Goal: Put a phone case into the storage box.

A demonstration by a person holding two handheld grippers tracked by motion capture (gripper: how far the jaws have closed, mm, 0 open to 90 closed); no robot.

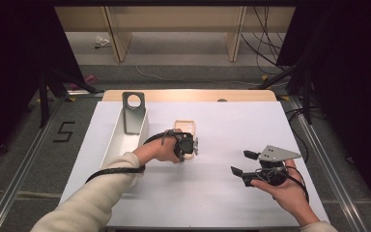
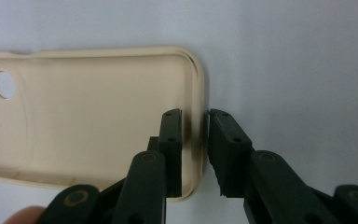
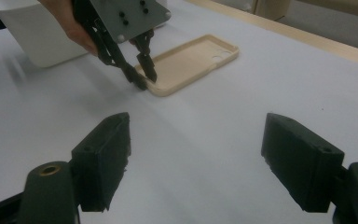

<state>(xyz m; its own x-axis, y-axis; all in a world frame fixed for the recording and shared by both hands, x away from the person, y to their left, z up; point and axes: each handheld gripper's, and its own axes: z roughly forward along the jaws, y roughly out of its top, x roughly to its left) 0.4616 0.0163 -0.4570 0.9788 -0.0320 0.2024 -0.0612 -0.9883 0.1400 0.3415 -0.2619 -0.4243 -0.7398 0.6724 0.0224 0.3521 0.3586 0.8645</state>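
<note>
Two grippers work over a white table [image 1: 212, 193]. Near the middle of the high view, the left gripper [image 1: 189, 146] points down onto a cream phone case [image 1: 185, 126] that lies flat, hollow side up, just right of a long white bin [image 1: 121, 145]. In the left gripper view the case [image 2: 88, 116] spreads across the left half of the frame, its camera holes at the far left edge, and the gripper's [image 2: 195, 140] two black jaws straddle the case's right-hand rim: one jaw stands inside the hollow, the other outside on the table. The jaws sit narrow around that rim, the inner one against the wall; whether both pads press it I cannot tell.

At the lower right of the high view, the right gripper [image 1: 239, 164] hovers well apart from the case, its jaws spread wide with nothing between them. In the right gripper view the case [image 3: 191, 63] lies in the upper middle, with the left gripper [image 3: 142, 74] planted on its near end.
</note>
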